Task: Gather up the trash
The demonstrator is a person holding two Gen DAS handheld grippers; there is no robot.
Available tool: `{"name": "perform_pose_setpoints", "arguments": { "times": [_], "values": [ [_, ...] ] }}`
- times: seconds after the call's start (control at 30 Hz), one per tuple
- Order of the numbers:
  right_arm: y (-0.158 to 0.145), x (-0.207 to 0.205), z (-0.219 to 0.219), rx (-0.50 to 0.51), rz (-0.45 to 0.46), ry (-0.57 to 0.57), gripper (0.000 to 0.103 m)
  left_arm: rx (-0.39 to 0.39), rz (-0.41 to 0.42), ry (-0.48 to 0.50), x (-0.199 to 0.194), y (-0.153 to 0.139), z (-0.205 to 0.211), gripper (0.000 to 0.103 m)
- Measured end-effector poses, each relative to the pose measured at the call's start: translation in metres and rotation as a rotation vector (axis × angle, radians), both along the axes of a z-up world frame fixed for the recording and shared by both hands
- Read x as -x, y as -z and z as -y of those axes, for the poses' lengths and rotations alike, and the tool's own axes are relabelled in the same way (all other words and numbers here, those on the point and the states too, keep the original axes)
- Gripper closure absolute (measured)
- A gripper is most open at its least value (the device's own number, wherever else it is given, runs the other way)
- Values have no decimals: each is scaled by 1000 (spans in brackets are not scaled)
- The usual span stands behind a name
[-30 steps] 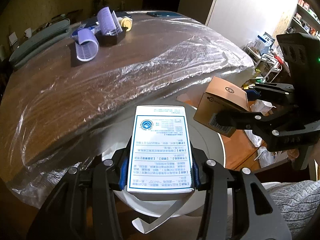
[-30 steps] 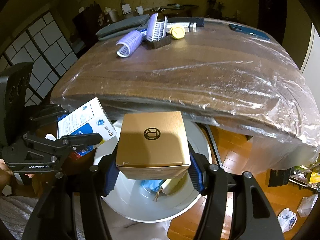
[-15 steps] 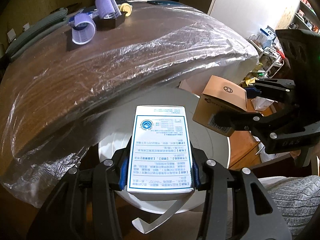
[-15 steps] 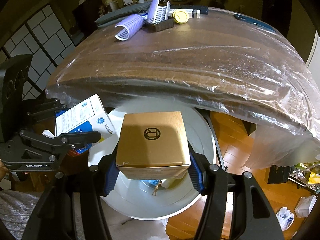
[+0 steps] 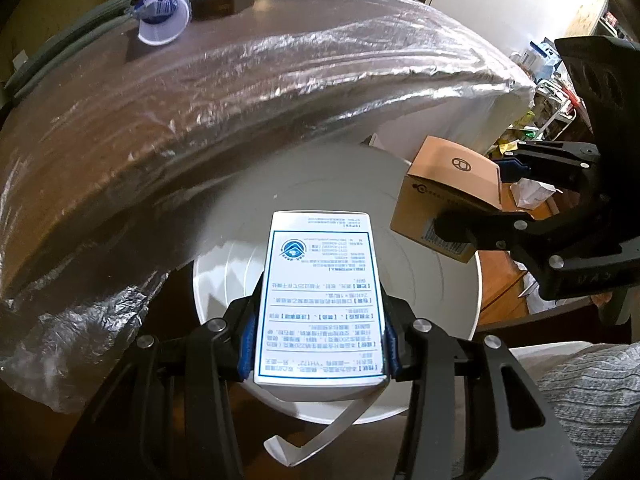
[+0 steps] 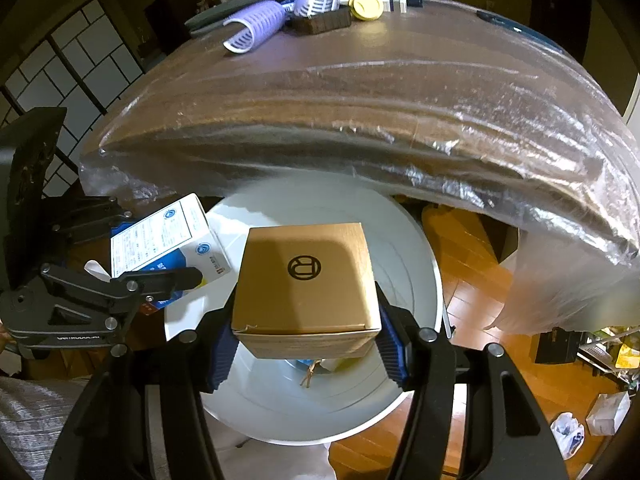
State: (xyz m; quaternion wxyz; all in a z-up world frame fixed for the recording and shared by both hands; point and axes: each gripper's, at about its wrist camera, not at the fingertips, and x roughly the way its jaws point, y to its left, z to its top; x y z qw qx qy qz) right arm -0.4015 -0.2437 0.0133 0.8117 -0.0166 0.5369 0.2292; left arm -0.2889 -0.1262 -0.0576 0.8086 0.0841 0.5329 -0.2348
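Observation:
My left gripper (image 5: pixel 320 340) is shut on a white and blue printed box (image 5: pixel 320 300) and holds it over the open white round bin (image 5: pixel 440 292). My right gripper (image 6: pixel 306 336) is shut on a brown cardboard box (image 6: pixel 306 280) with a round logo, also above the bin (image 6: pixel 416 272). In the left wrist view the cardboard box (image 5: pixel 448 196) and right gripper (image 5: pixel 500 204) hang at the bin's right rim. In the right wrist view the white box (image 6: pixel 160 240) and left gripper (image 6: pixel 132 256) are at the bin's left rim. Some trash (image 6: pixel 320 366) lies in the bin.
A wooden table under clear plastic sheet (image 6: pixel 380 92) stands just beyond the bin. Purple hair rollers (image 6: pixel 256 24), a dark tray and a yellow lid (image 6: pixel 366 4) sit at its far edge. Wooden floor with bags (image 6: pixel 600 420) lies to the right.
Both grippers have dropped lower and drawn back from the table edge with their boxes, so more of the bin shows beneath them. Both grips are unchanged.

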Motion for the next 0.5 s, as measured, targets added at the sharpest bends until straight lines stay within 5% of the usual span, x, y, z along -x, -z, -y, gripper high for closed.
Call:
{"name": "perform_pose_setpoints", "arguments": {
  "times": [0.5],
  "values": [
    [23,-6,-16,22,-40,-2,45,-31,-39,-3,-9,25,7,55]
  ]
}}
